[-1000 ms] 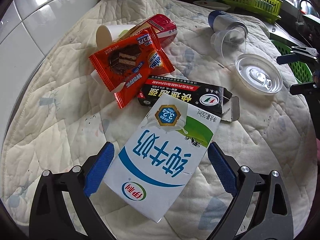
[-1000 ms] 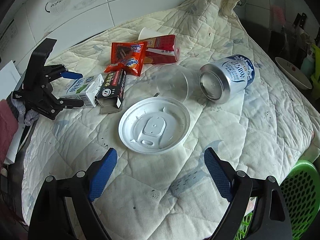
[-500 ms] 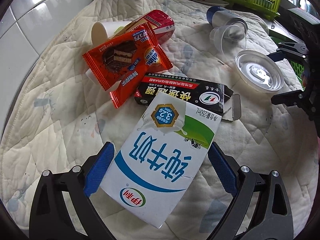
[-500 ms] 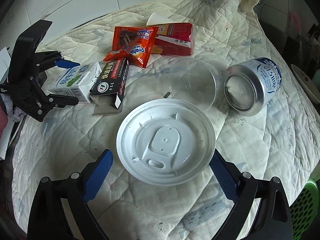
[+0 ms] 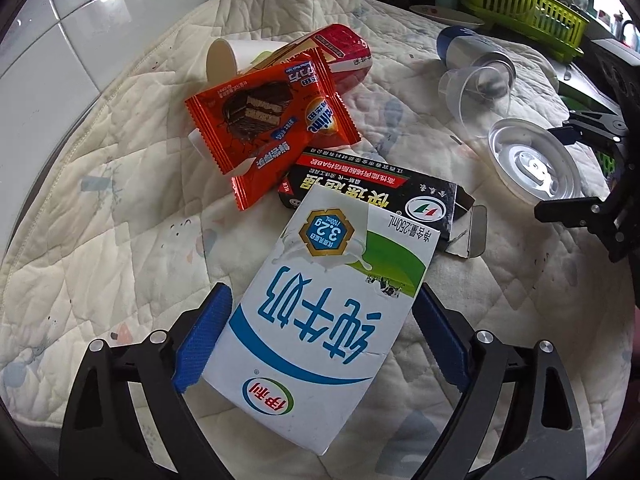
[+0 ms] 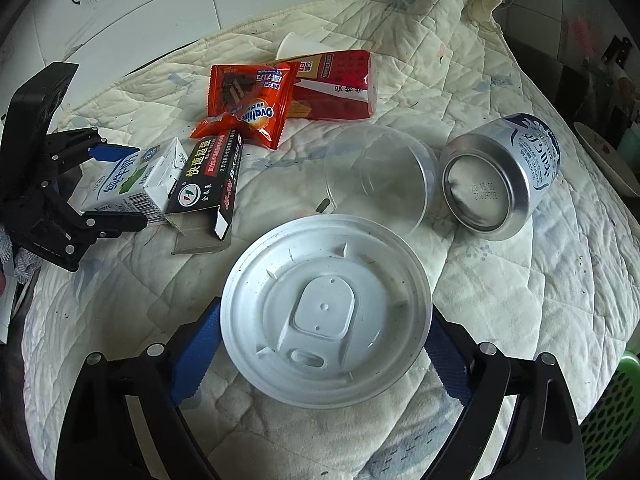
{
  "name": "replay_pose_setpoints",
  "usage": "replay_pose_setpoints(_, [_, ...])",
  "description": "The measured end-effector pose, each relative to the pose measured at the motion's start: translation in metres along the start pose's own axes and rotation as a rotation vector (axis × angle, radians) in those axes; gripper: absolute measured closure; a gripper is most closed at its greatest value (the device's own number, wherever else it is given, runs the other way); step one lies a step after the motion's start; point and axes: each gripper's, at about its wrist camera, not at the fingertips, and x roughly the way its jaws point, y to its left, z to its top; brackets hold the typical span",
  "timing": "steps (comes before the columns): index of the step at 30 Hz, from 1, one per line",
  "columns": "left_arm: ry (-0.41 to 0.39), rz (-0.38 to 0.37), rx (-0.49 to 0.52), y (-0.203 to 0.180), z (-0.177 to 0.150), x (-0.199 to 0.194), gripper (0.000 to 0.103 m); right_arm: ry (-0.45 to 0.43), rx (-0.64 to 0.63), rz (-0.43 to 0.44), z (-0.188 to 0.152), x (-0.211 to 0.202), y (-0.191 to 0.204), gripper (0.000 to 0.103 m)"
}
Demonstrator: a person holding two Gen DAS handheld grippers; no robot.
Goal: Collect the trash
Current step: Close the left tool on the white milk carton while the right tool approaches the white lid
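Two grippers, jaws wide: left (image 5: 320, 340) straddles milk carton (image 5: 320, 312), right (image 6: 326, 348) straddles lid (image 6: 326, 320).

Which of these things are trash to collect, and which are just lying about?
Trash: milk carton, plastic lid, beer can, clear plastic cup, orange snack wrapper, black glue box, red packet, paper cup.

Lying about: quilted cloth, green basket, green dish rack.

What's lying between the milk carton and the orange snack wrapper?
A black box lies between the milk carton and the orange snack wrapper. It shows in both wrist views, clearest from the left.
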Motion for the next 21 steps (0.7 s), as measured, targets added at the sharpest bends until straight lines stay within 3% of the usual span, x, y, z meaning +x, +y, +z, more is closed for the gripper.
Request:
replay_pose_setpoints(9, [0.069,0.025,-0.018,-0.017,0.004,-0.002,0.022,-0.019,0.010,0.022,-0.009,-0.016,0.001,0.014])
replay_pose_setpoints(16, [0.070,0.008,-0.030,-0.017,0.005,0.000,0.021,-0.024,0.021,0.032,-0.015,-0.021,0.001,0.014])
replay_pose_setpoints(21, [0.062,0.040,-0.052,-0.018,0.004,-0.001,0.022,-0.034,0.035,0.044,-0.020,-0.029,-0.001,0.014])
